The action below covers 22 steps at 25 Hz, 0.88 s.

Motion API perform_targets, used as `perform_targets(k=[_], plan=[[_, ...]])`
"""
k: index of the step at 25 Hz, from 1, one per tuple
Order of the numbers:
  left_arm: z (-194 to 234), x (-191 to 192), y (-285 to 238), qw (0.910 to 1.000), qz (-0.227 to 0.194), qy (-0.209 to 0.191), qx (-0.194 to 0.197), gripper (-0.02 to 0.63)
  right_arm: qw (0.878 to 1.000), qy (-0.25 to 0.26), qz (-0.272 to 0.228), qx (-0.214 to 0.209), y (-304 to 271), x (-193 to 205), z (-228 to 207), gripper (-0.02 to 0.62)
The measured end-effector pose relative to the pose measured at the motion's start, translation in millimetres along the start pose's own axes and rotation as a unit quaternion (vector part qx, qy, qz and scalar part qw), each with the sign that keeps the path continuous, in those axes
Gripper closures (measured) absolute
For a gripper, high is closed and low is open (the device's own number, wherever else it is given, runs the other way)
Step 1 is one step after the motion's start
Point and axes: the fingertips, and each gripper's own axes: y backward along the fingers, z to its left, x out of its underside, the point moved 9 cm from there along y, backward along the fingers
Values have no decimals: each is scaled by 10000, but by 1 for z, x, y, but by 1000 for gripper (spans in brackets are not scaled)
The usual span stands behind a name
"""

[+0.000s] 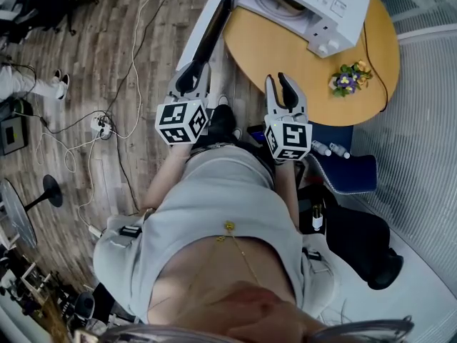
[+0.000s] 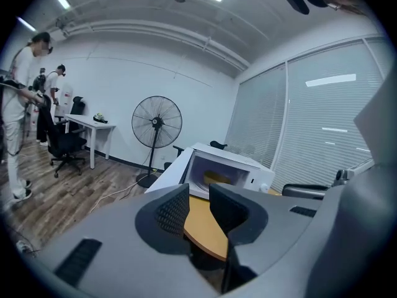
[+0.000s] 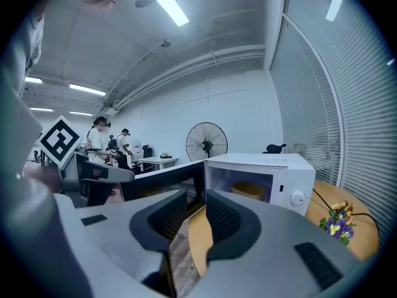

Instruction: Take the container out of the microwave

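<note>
Our left gripper (image 2: pixel 198 196) and right gripper (image 3: pixel 196 202) both keep their jaws apart with nothing between them. Both are short of the microwave (image 3: pixel 276 166), at the near edge of the round table (image 1: pixel 314 84) that bears it. The microwave's door (image 1: pixel 206 31) stands wide open on its left, leaving the mouth unblocked. Only the gripper views show the yellowish container (image 3: pixel 249 190) inside the microwave. Flowers (image 1: pixel 348 77) lie to the microwave's right, and a fan (image 2: pixel 157 124) stands beyond it.
</note>
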Motion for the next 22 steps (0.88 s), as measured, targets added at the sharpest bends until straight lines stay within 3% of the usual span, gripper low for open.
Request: perform_targets(k=[6, 12, 14, 17, 22], plan=[[23, -8, -2, 9983, -151, 95, -552, 505, 10000, -24, 34, -25, -14, -1, -3, 489], [40, -15, -7, 9951, -197, -54, -964, 505, 9999, -50, 71, -57, -31, -3, -9, 489], [49, -13, -12, 9944, -94, 175, -1040, 505, 9999, -49, 80, -56, -37, -4, -12, 489], [57, -3, -20, 9936, 108, 630, -927, 505, 10000, -57, 72, -35, -46, -6, -17, 489], [44, 4, -52, 9971, 328, 483, -495, 505, 9999, -21, 69, 92, -61, -12, -27, 489]])
